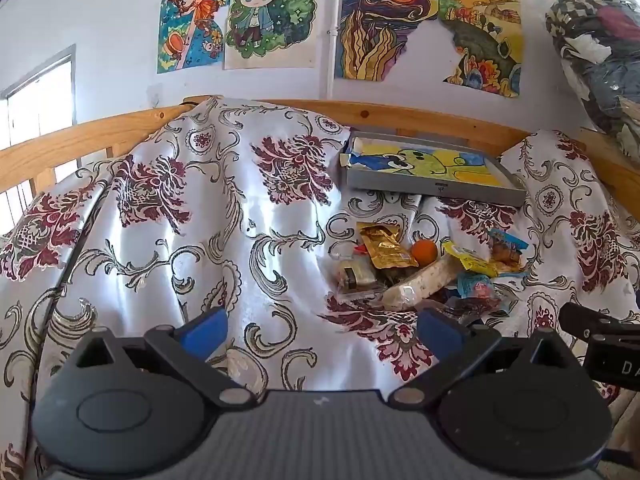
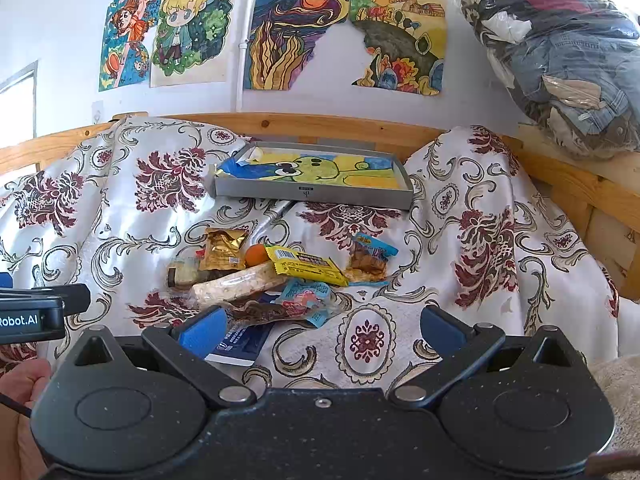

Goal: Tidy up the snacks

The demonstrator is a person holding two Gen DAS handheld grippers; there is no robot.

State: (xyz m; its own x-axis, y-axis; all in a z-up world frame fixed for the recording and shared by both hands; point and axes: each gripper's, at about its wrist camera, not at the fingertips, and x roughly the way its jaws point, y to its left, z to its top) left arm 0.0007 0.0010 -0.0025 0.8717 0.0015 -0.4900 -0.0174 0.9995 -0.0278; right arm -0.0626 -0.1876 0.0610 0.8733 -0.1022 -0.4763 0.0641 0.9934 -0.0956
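Your left gripper (image 1: 322,330) is spread wide, nothing between its fingers, over bare patterned cloth (image 1: 192,216). Your right gripper (image 2: 320,330) is likewise spread and empty. Snack pile (image 2: 280,276) lies centre frame in the right wrist view, just beyond the blue fingertips (image 2: 202,334). Grey tray (image 2: 312,194) sits above the pile, near the wooden rail (image 2: 320,124).

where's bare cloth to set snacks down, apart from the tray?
Free: the floral cloth between the right gripper's open fingers, right of the blue packet; also the wide stretch left of the gold packet, ahead of the left gripper. Crowded: the snack pile below the grey tray.
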